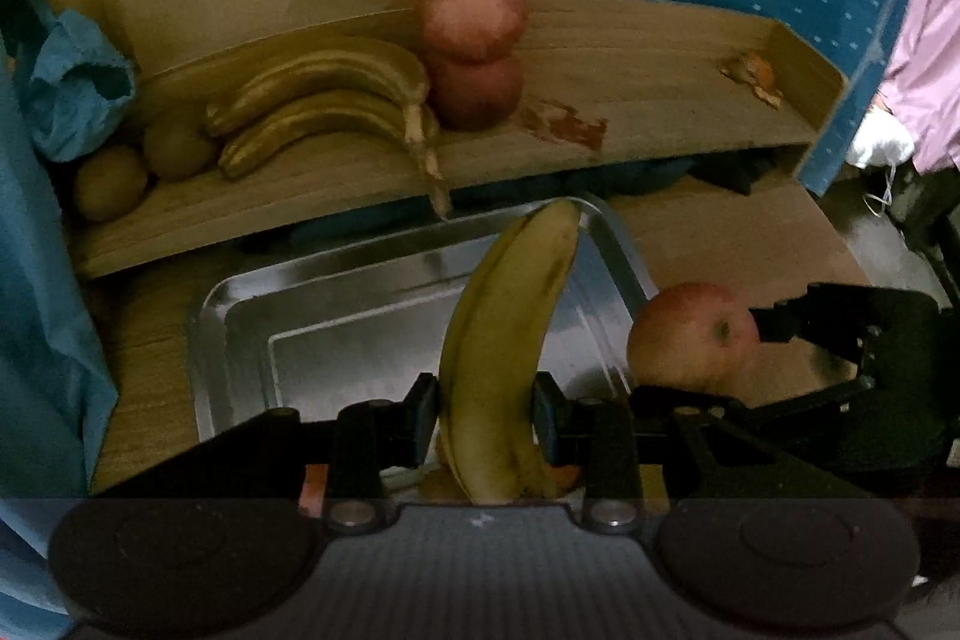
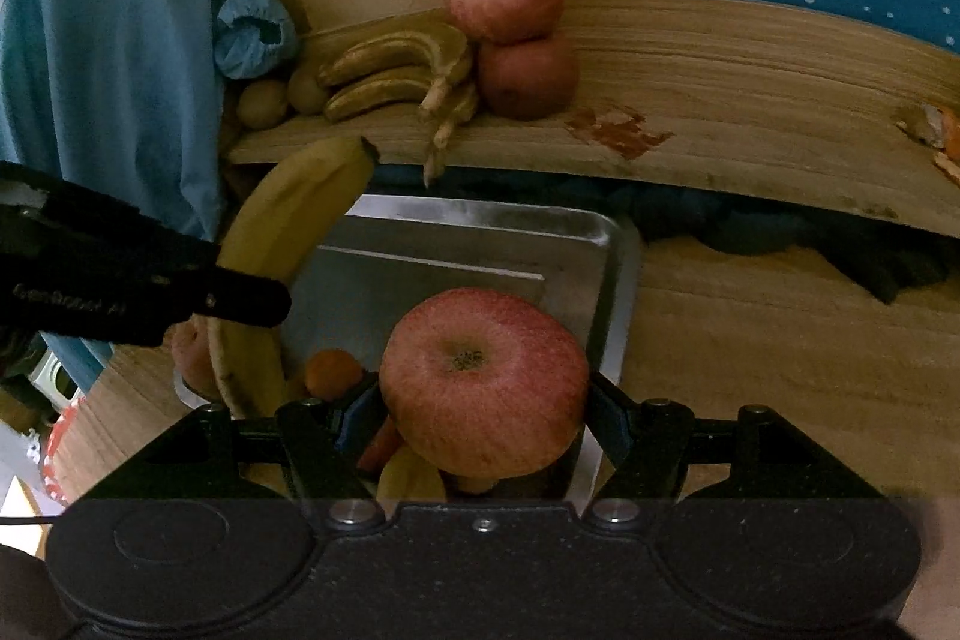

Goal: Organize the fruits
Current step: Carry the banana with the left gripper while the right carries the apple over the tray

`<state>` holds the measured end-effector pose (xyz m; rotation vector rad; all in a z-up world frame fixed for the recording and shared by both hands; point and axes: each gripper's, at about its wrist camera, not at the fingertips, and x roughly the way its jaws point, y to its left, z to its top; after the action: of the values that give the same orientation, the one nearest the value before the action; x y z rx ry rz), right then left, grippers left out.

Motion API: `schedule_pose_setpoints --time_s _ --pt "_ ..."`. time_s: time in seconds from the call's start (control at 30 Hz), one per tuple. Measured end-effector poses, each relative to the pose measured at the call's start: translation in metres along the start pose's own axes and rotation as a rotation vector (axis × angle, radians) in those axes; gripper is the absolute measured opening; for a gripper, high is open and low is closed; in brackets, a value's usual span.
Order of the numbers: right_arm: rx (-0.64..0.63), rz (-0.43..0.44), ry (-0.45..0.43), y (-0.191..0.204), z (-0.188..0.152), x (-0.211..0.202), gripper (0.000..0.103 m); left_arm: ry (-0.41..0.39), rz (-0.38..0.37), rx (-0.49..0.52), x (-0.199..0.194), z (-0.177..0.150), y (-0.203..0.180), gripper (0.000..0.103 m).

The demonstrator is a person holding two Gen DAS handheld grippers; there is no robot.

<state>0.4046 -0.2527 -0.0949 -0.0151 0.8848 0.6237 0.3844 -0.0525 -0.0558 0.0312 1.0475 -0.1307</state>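
Two hand-held grippers lift fruit above a metal tray (image 1: pixel 240 304) that sits on a wooden table, in front of a low wooden shelf (image 1: pixel 600 58). The left gripper (image 1: pixel 485 415) is clamped across the lower part of a yellow banana (image 1: pixel 510 328), which stands nearly upright with its tip over the tray's far rim. The right gripper (image 2: pixel 483 415) is closed around a red apple (image 2: pixel 483 391), blossom end toward the camera, held above the tray's near right corner. More fruit lies in the tray's near end below the grippers, among it a small orange (image 2: pixel 333 373). Beyond the tray, the shelf already carries a bunch of bananas (image 1: pixel 324 106), two stacked apples (image 1: pixel 471 46) just right of the bunch, and two kiwis (image 1: pixel 144 166) at its left end. The risks appear to lie in the setting down: the banana is pinched low, so its long free end could swing or slide through the pads if tilted. The round apple offers the fingers little flat surface and may roll off the shelf's open front edge, back toward the tray. Nudging the stacked apples could topple the upper one. The two grippers also work close together above the tray and could collide.
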Motion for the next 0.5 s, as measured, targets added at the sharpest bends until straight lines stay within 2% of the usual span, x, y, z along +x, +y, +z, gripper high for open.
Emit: schedule_pose_setpoints --time_s 0.5 --pt "-0.071 0.035 0.045 0.000 0.013 0.037 0.072 0.031 0.055 -0.124 0.036 0.016 0.029 0.037"
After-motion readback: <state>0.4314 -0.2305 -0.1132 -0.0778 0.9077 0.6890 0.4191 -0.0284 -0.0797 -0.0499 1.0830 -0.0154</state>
